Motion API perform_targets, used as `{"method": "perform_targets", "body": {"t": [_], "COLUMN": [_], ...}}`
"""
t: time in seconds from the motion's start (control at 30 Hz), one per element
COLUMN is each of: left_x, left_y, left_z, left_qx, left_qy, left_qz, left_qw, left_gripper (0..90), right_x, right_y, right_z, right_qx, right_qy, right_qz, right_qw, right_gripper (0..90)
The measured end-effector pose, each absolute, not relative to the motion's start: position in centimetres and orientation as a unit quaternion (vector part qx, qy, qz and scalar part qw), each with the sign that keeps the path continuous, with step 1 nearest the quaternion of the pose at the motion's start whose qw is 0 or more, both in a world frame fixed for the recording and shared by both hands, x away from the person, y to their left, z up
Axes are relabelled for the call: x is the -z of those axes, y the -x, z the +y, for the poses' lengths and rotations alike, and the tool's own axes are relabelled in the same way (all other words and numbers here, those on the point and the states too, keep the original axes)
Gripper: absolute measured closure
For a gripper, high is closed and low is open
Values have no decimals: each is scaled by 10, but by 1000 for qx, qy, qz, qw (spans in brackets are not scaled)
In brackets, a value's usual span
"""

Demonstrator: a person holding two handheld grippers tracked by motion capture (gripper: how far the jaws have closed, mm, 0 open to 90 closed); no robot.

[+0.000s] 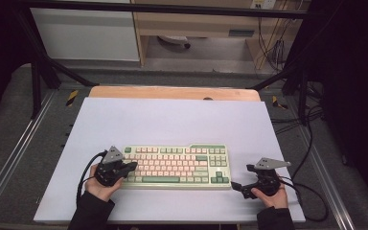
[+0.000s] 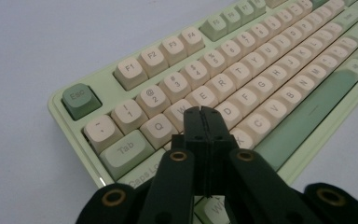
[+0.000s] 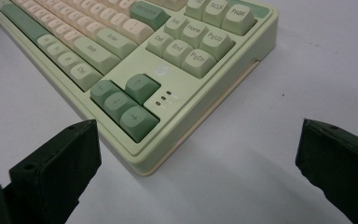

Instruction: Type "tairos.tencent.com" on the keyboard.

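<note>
A pale green keyboard (image 1: 177,166) with cream and green keys lies on the white mat, near its front edge. My left gripper (image 1: 133,166) is held over the keyboard's left end. In the left gripper view, the left gripper (image 2: 203,112) is shut with nothing in it, its tips just above the letter keys near W on the keyboard (image 2: 261,70). My right gripper (image 1: 242,177) rests on the mat beside the keyboard's front right corner. The right gripper (image 3: 196,128) is open, and the arrow-key corner of the keyboard (image 3: 168,56) lies ahead between its jaws, untouched.
The white mat (image 1: 172,120) covers a wooden table (image 1: 172,92) inside a black frame. Cables (image 1: 311,143) trail along the right side and a black cable (image 1: 84,175) loops by my left hand. The mat behind the keyboard is bare.
</note>
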State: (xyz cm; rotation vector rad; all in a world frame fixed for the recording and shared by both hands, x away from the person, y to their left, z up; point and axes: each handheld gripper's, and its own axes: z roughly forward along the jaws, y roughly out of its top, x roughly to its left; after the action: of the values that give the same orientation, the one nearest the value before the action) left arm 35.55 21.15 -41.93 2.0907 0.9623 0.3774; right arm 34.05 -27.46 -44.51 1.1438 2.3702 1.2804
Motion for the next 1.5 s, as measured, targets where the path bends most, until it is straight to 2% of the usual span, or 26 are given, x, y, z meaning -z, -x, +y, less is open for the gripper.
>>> {"method": "perform_targets", "body": {"t": [0.5, 0.9, 1.3, 1.5], "left_x": [430, 423, 422, 421], "left_y": [-359, -354, -353, -352], "left_z": [212, 218, 221, 222], "left_qx": [-151, -156, -151, -150], "left_qy": [-828, -819, -815, -815], "left_qz": [380, 380, 379, 377], "left_qw": [384, 401, 411, 414], "left_gripper": [900, 900, 900, 900], "right_x": [445, 436, 419, 412], "right_y": [-341, -339, -336, -336], "right_z": [-274, -269, -235, -221], "right_qx": [-435, -444, -433, -444], "right_qy": [-389, -383, -369, -362], "right_qz": [805, 804, 813, 810], "right_qw": [105, 106, 121, 126], "right_gripper": [6, 7, 92, 188]}}
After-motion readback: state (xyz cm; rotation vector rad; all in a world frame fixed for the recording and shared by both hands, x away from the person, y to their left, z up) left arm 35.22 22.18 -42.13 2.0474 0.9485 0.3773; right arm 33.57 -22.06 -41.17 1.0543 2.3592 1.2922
